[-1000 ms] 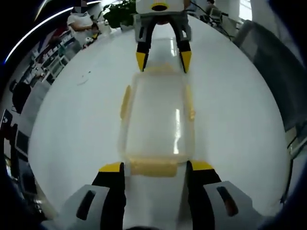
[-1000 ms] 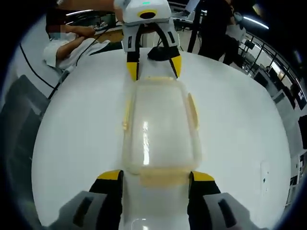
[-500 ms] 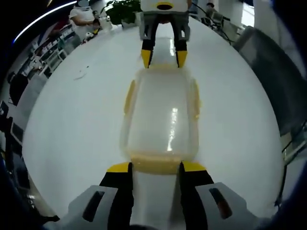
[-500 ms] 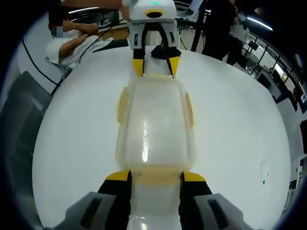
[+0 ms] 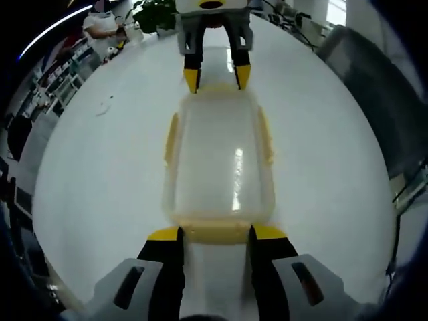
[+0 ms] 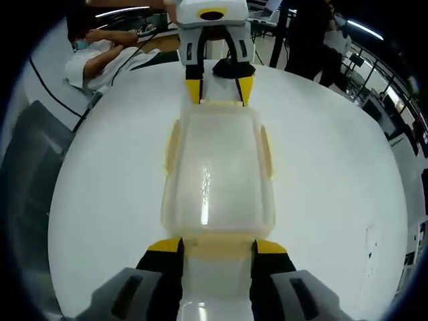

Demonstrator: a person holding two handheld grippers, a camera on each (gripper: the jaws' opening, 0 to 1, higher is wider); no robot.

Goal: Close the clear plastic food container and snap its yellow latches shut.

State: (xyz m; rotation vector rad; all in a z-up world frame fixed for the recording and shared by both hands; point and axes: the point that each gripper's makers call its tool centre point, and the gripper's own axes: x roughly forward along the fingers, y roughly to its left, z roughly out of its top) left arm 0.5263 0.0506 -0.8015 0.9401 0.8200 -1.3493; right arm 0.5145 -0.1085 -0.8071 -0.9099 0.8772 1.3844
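Observation:
The clear plastic container (image 5: 217, 160) lies lengthwise on the white table, lid on, with yellow latches (image 5: 172, 137) along both long sides. My left gripper (image 5: 215, 234) is shut on the yellow latch at the container's near end (image 5: 214, 232), one jaw touching each side of it. At the far end, the right gripper (image 5: 212, 75) holds the opposite end latch the same way. In the right gripper view the container (image 6: 217, 170) runs away from my right gripper (image 6: 217, 246), which is shut on its near end latch (image 6: 217, 249). The left gripper (image 6: 219, 88) grips the far end.
The round white table (image 5: 100, 187) has bare room on both sides of the container. A grey chair (image 5: 374, 87) stands past its edge. A person in white (image 6: 100, 57) sits at the far side. A potted plant (image 5: 157, 13) stands at the far end.
Both grippers' jaws narrowed onto the end latches between one second and half a second ago. Since then they hold still; the views have only shifted slightly.

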